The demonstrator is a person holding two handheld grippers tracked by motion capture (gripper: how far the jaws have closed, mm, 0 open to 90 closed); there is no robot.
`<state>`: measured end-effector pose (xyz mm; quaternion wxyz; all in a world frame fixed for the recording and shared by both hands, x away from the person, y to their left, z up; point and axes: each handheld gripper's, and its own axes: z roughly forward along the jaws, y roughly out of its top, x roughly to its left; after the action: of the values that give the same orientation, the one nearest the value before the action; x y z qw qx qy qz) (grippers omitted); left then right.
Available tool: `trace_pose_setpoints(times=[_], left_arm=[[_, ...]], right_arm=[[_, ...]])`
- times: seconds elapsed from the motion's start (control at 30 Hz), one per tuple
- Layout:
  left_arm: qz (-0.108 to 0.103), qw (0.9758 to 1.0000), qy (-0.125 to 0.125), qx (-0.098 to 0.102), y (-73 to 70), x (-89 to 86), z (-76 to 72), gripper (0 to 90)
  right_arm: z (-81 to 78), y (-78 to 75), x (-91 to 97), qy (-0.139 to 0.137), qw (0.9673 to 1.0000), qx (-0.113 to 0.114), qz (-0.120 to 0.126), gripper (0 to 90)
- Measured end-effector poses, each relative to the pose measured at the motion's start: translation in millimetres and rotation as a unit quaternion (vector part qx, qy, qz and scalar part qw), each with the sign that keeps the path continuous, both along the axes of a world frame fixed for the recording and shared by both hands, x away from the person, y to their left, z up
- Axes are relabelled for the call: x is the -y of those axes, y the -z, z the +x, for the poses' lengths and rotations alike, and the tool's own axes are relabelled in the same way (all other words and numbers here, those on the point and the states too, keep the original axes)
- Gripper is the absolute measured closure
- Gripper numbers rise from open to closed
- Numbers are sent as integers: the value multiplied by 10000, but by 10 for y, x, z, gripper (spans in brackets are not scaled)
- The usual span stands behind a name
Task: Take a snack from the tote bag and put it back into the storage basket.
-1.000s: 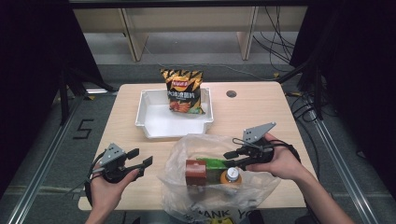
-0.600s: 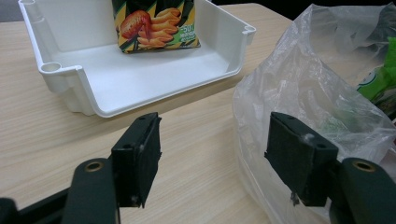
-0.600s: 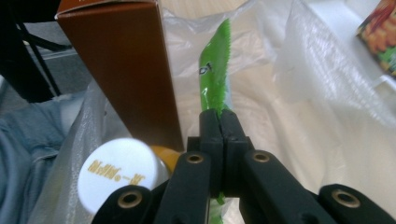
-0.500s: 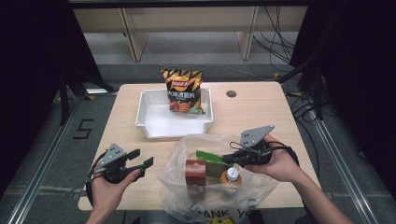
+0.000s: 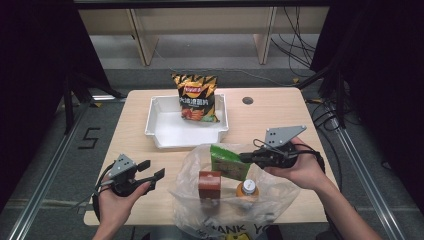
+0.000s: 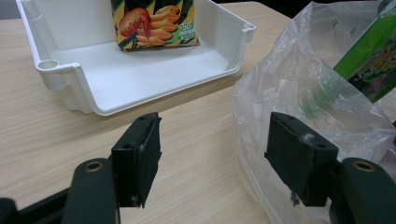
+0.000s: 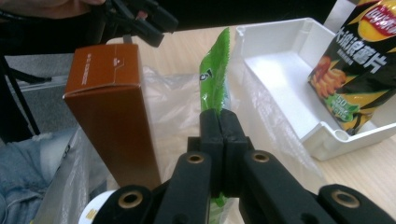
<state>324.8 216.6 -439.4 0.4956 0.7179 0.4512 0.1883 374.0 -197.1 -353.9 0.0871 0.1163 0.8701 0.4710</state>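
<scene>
A clear plastic bag (image 5: 225,205) lies open at the table's front edge, with a brown box (image 5: 209,184) and an orange-capped bottle (image 5: 247,189) standing in it. My right gripper (image 5: 247,157) is shut on the edge of a green snack packet (image 5: 229,161) and holds it above the bag's mouth. In the right gripper view the jaws (image 7: 219,116) pinch the green packet (image 7: 215,74) edge-on beside the brown box (image 7: 112,107). My left gripper (image 5: 152,170) hovers open to the left of the bag; its pads (image 6: 140,158) hold nothing, and the bag (image 6: 303,93) is close by.
A white tray (image 5: 165,135) sits mid-table behind the bag, with a black and yellow chips bag (image 5: 196,97) standing against its far wall. Bare wood lies left of the tray and along the right side. A dark round hole (image 5: 247,100) marks the far right of the tabletop.
My right gripper has closed on the green packet and lifted it up out of the bag. The left gripper has stayed where it was.
</scene>
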Motion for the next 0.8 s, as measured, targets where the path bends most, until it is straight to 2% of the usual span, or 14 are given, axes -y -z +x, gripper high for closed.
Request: trace_pose_setpoints(times=[0.1,0.17,0.2,0.23,0.27,0.4,0.43,0.47,0.53,0.57,0.67,0.7,0.73,0.8], left_arm=[[-23,10000,-5,0,9,0,4,346],[7,10000,-14,-12,10,-4,3,346],[-22,10000,-4,-9,14,-3,7,346],[0,10000,-4,-6,14,-5,5,346],[-10,10000,-5,3,15,-3,4,345],[48,10000,40,51,10,-7,3,343],[44,10000,39,47,11,-6,4,343],[23,10000,44,50,14,-3,6,342],[30,10000,37,44,18,1,6,341],[27,10000,42,34,21,4,6,341],[41,10000,68,42,24,9,8,340],[-14,10000,20,3,27,17,3,340],[-5,10000,44,13,26,15,5,340],[-11,10000,41,16,26,15,5,340]], right_arm=[[9,-42,5,-3,10000,16,44,900],[17,-65,6,79,9998,130,124,900],[14,-80,9,95,9998,79,139,900],[25,-94,9,130,9996,172,198,900],[15,-107,11,115,9997,60,227,900],[39,-143,15,208,9991,119,339,900],[31,-163,26,178,9993,21,332,900],[51,-160,20,198,9991,116,363,900],[53,-174,31,192,9989,18,426,900],[60,-172,26,250,9984,85,507,900],[55,-180,30,314,9979,-91,551,900],[71,-169,24,371,9972,85,636,900],[66,-177,35,325,9977,9,590,900],[60,-169,26,477,9970,130,598,900]])
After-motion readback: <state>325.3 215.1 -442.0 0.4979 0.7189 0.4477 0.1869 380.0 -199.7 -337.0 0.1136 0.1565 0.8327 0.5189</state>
